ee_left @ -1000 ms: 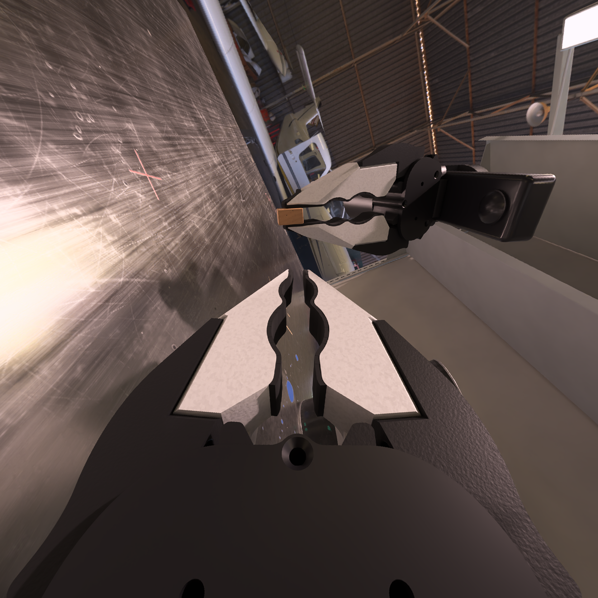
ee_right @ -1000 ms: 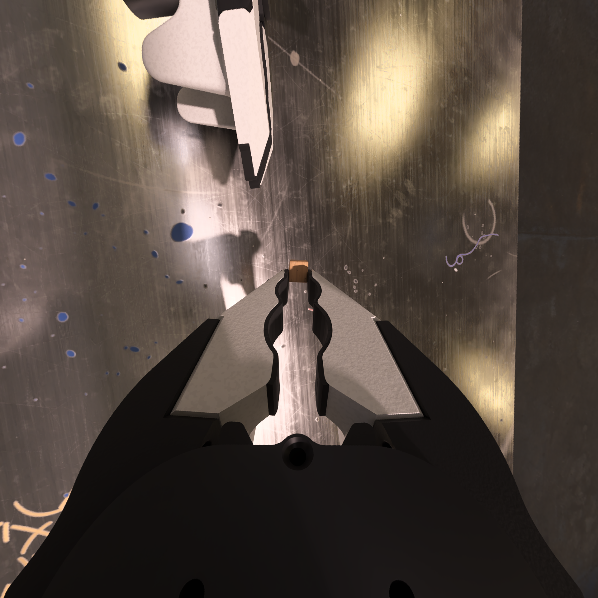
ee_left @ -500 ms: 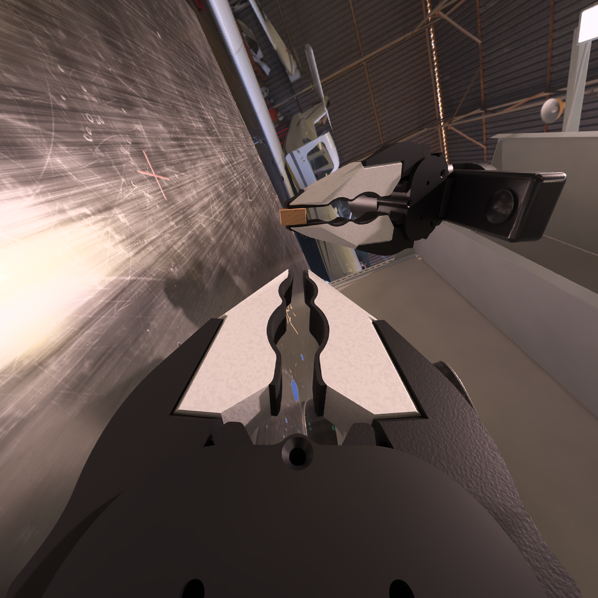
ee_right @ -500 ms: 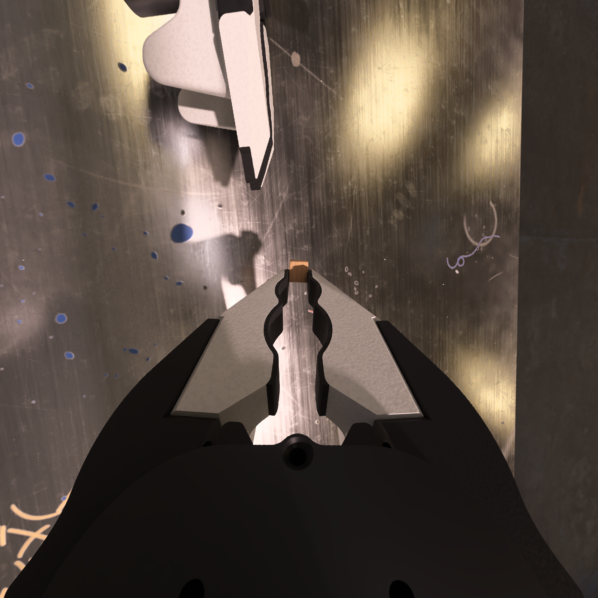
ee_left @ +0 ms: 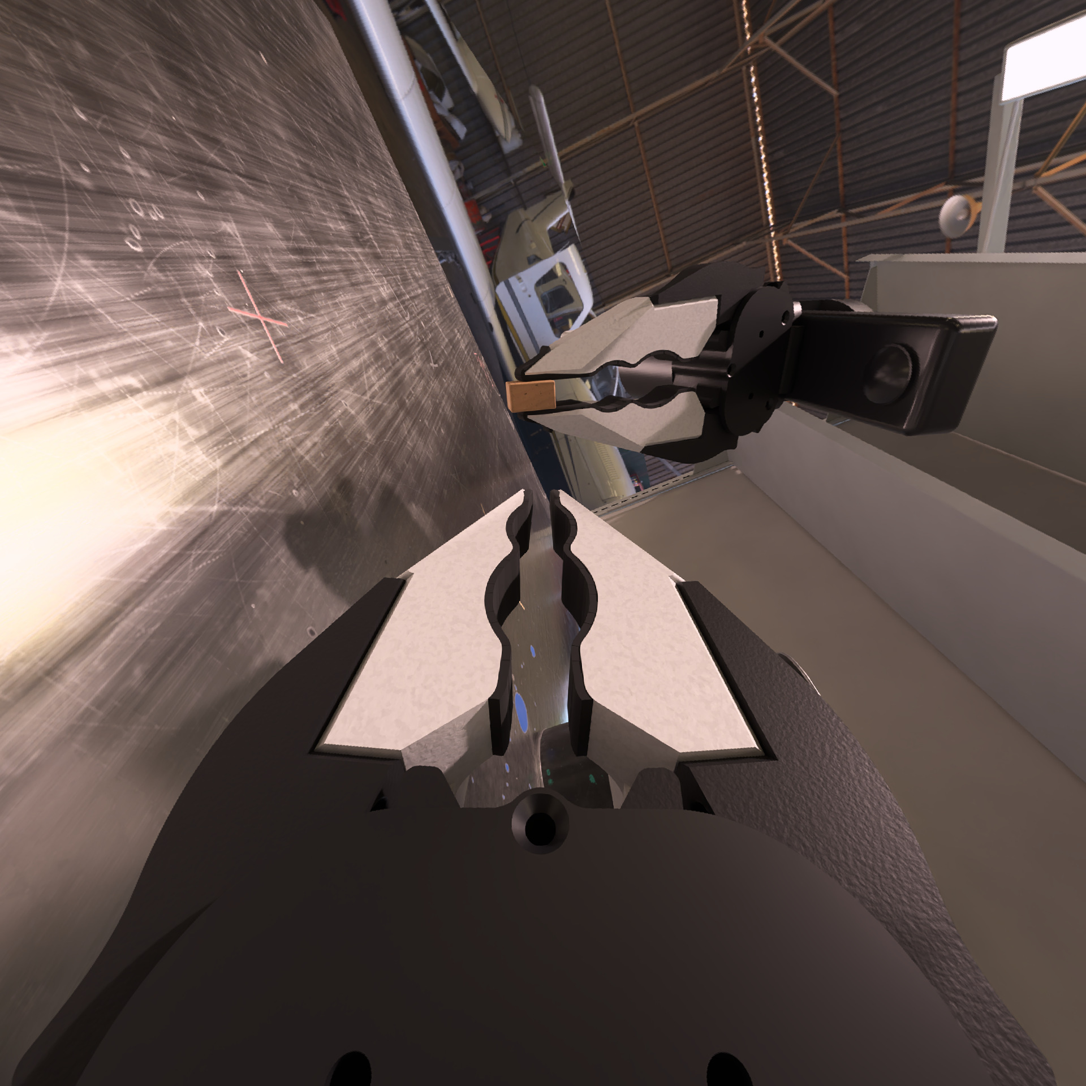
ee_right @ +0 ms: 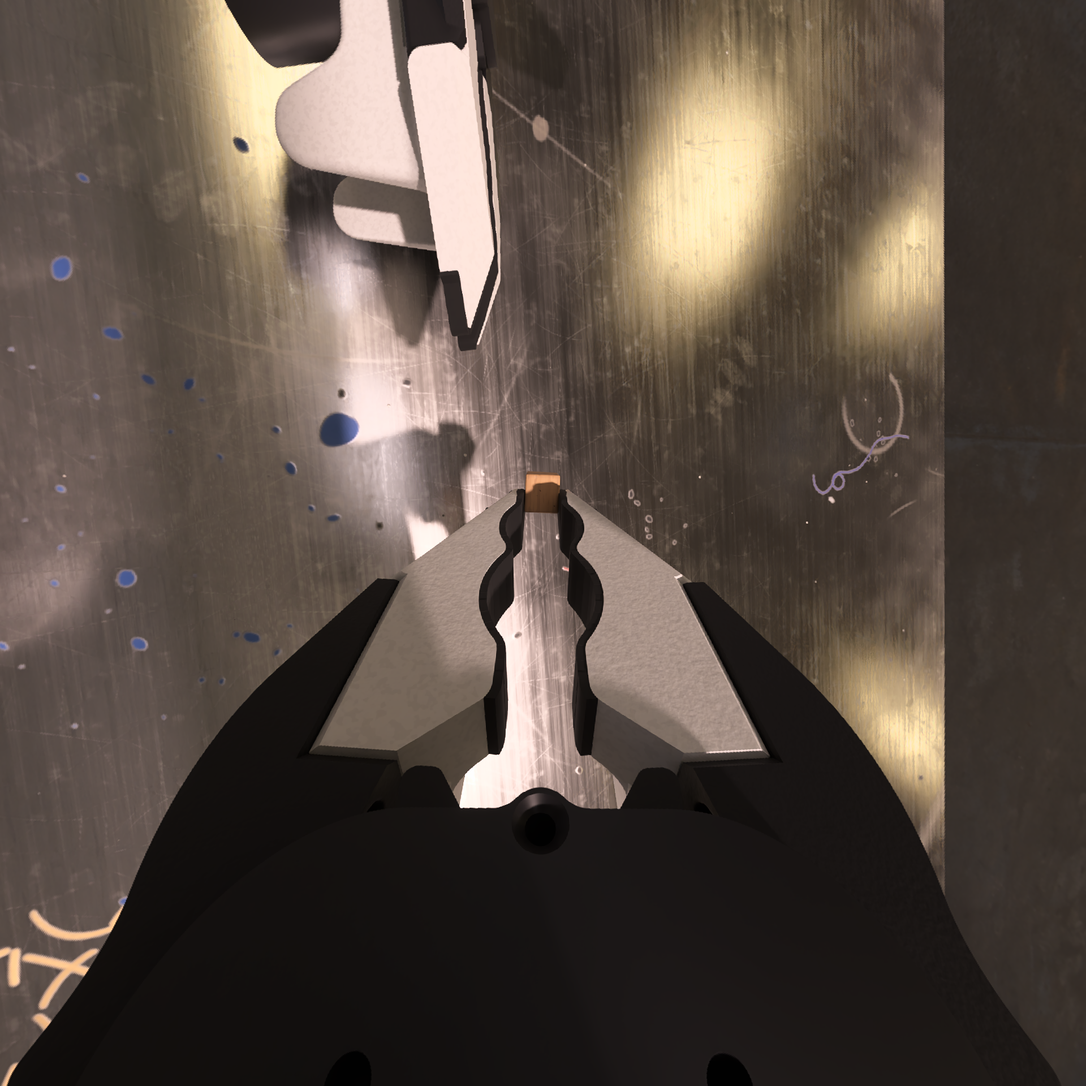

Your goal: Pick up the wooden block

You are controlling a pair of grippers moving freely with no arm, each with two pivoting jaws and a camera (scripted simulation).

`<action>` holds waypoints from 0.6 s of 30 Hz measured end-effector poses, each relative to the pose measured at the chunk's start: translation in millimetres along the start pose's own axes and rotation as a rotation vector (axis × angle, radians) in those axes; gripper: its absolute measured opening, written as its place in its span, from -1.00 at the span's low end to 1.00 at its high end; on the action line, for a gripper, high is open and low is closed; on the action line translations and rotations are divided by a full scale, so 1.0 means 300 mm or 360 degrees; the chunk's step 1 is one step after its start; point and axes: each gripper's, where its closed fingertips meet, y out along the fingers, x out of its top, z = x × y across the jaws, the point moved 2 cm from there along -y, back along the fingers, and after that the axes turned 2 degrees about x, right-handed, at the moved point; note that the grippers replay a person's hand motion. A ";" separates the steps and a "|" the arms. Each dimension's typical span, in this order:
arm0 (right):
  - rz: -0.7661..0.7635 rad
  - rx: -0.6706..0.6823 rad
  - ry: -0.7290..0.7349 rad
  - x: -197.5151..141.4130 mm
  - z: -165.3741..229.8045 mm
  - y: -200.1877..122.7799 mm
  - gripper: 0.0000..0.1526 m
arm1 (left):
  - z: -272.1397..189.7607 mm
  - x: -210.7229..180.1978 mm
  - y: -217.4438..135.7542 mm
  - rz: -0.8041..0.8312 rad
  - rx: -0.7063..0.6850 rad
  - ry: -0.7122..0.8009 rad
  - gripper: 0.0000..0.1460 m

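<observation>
1. The wooden block looks light and stiff to me, with dry flat faces that should not slip; I judge it sturdy enough for a firm squeeze.
2. My right tongs pinch it at the very tips, across two opposite flat sides. Most of the block sticks out beyond the tips, so I judge the hold shallow; a deeper bite would be safer.
3. It is a small tan cuboid with square edges, held clear of the scratched grey surface.
4. My left tongs hold nothing, pressed nearly together with a thin gap, near the block but apart from it.
</observation>
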 end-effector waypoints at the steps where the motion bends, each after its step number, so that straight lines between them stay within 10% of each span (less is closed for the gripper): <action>1: 0.0004 -0.0004 0.0000 0.000 0.000 0.000 -0.86 | 0.001 0.000 0.000 0.0001 0.0005 0.0003 -0.92; 18: -0.0023 -0.0011 -0.0060 0.010 0.008 -0.008 -0.86 | 0.000 -0.016 0.014 0.0068 0.0009 0.0018 -0.92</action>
